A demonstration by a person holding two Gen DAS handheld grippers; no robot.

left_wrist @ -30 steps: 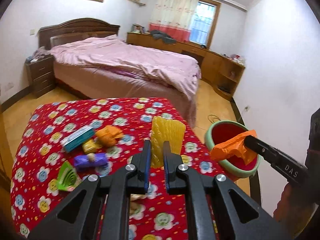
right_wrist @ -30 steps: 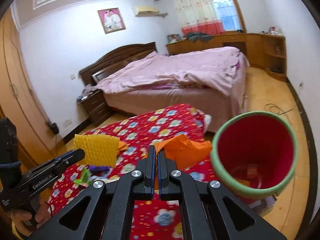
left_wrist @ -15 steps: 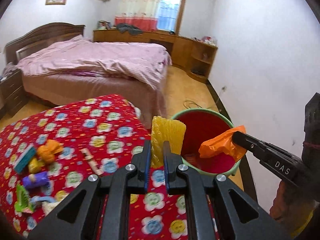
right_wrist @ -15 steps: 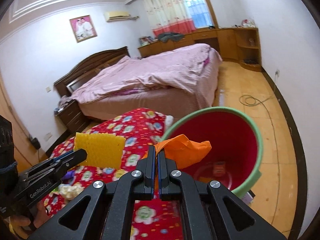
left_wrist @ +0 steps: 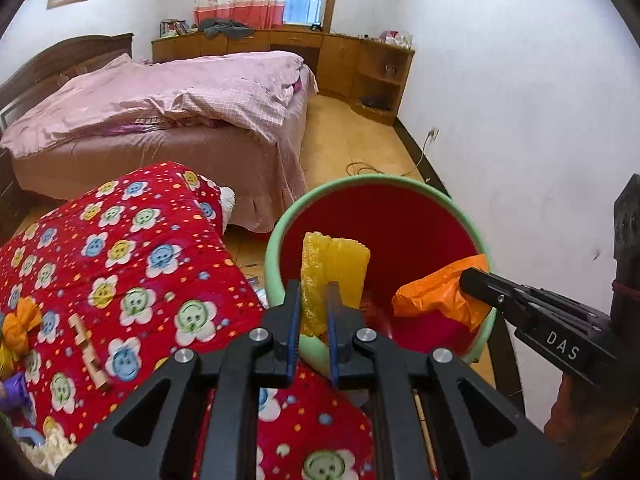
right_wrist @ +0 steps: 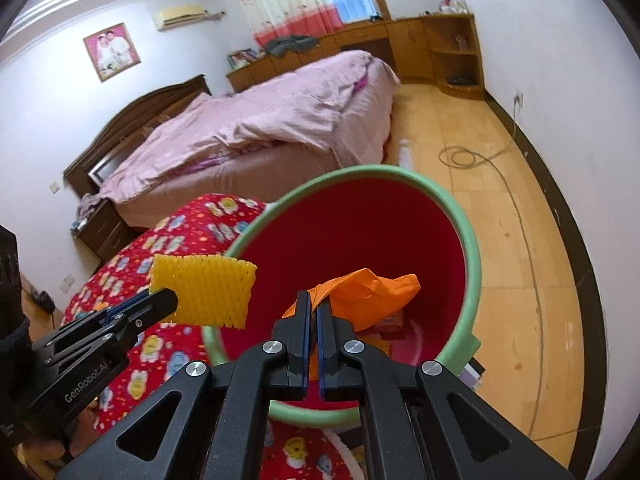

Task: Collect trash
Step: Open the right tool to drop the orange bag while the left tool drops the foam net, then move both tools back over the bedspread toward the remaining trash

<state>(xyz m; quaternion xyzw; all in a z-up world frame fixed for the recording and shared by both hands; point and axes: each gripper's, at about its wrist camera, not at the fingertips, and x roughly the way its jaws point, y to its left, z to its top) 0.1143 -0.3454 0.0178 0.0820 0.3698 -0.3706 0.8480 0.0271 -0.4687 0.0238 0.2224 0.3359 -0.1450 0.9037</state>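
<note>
Now, the left gripper [left_wrist: 313, 292] was seen clamped on the yellow foam net [left_wrist: 334, 270], its jaws drawn narrow around the lower edge of the piece, which stood upright just ahead of the fingertips. Directly beyond and below that gripper the trash bin [left_wrist: 276, 248], green-rimmed and red inside, was spread wide, so that the foam net was held over its near rim. To the right of the left gripper, the right gripper [right_wrist: 313, 304] was found pinched tight on the orange plastic bag [right_wrist: 372, 292], the crumpled bag bulging out ahead of and to the right of the fingertips. The bag was carried over the mouth of the bin, above its red inside. Deep in the bin, beyond the right gripper's tips, some small packets [right_wrist: 394, 322] were made out at the bottom, too blurred to be told apart. To the left of both grippers the red flowered cloth [left_wrist: 132, 256] was laid out, with an orange scrap [left_wrist: 22, 324] and a small wooden piece [left_wrist: 90, 354] left on it, well apart from either gripper. Far ahead, the pink bed [left_wrist: 180, 108] was visible.
</note>
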